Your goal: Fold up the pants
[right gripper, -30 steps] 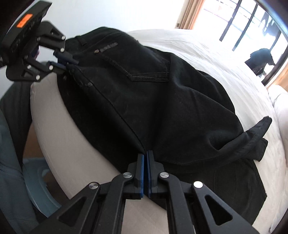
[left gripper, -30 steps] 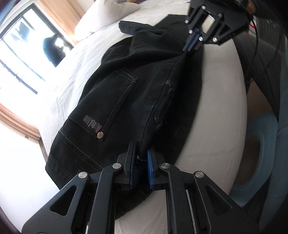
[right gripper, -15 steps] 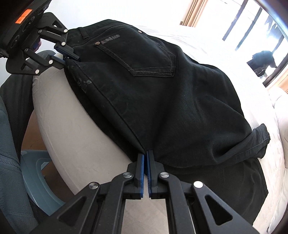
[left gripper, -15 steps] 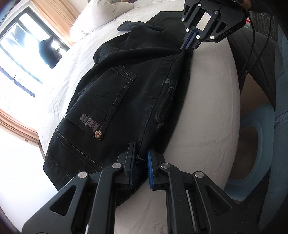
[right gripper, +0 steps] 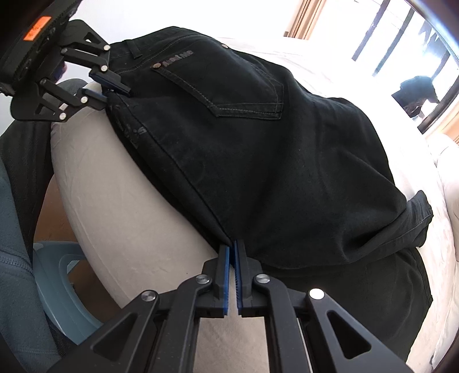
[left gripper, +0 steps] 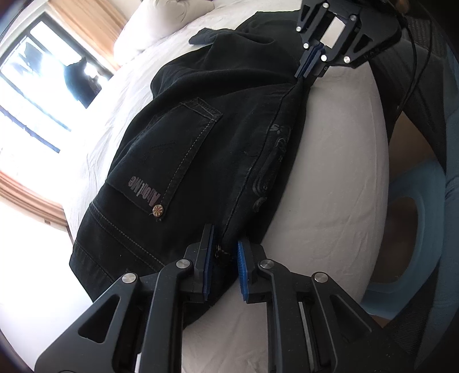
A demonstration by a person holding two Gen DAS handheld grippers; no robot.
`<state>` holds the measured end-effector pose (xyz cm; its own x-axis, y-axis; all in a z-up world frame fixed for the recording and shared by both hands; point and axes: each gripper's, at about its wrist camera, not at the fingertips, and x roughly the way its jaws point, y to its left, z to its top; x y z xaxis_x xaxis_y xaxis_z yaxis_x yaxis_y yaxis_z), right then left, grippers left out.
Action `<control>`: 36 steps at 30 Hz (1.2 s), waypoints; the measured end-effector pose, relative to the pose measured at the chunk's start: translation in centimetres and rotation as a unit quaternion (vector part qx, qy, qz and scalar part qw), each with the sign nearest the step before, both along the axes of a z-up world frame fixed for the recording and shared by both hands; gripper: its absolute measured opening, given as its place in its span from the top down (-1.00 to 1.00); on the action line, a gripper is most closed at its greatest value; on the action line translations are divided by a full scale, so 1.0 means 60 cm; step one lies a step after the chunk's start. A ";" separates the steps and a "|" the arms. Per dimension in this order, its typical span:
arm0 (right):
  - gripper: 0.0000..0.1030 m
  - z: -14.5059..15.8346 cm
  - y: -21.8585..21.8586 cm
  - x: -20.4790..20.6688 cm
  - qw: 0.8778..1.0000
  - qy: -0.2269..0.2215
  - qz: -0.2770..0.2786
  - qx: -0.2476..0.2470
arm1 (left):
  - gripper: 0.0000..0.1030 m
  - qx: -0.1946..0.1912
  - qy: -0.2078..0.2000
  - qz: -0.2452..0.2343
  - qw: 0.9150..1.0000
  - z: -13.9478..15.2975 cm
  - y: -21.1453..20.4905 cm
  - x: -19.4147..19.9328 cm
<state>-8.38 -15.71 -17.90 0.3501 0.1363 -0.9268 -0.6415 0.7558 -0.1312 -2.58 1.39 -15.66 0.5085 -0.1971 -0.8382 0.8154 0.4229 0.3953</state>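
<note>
Opening left gripper (left gripper: 223, 266) jaws around pants (left gripper: 200, 149) waistband; right gripper (right gripper: 231, 275) jaws pinching seam.

Both grippers are black linkage frames with silver screws and blue ribbed pads (left gripper: 241, 275); one body carries an orange sticker (right gripper: 36, 28)

Pants (left gripper: 218, 149) on bed (left gripper: 338, 178); pillow (left gripper: 160, 23) behind; stool (left gripper: 416, 229) beside bed.

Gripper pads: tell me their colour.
Blue pads on both grippers, clearest in the left wrist view.
</note>
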 end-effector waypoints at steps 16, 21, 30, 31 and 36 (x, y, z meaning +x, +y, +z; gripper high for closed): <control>-0.05 0.018 -0.047 0.034 0.993 0.001 -0.077 0.091 | -0.57 -0.179 0.072 0.089 0.977 0.148 -0.087 0.122; -0.23 0.055 -0.120 0.045 0.976 -0.008 -0.151 0.156 | 0.16 -0.173 0.127 0.138 0.967 0.076 -0.169 0.209; -0.23 0.143 -0.311 0.141 0.910 -0.065 -0.348 0.214 | 0.24 -0.122 0.158 0.174 0.964 -0.006 -0.211 0.246; -0.23 0.154 -0.326 0.159 0.902 -0.074 -0.363 0.224 | 0.24 -0.148 0.163 0.170 0.961 0.010 -0.211 0.246; -0.22 0.146 -0.422 0.272 0.851 -0.068 -0.423 0.303 | 0.24 -0.180 0.173 0.178 0.952 0.017 -0.245 0.275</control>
<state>7.92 -41.01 -9.13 0.6590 0.2202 -0.7192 0.1567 0.8950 0.4176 13.90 -13.29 -14.63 0.3032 -0.3699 -0.8782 0.6507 0.7536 -0.0927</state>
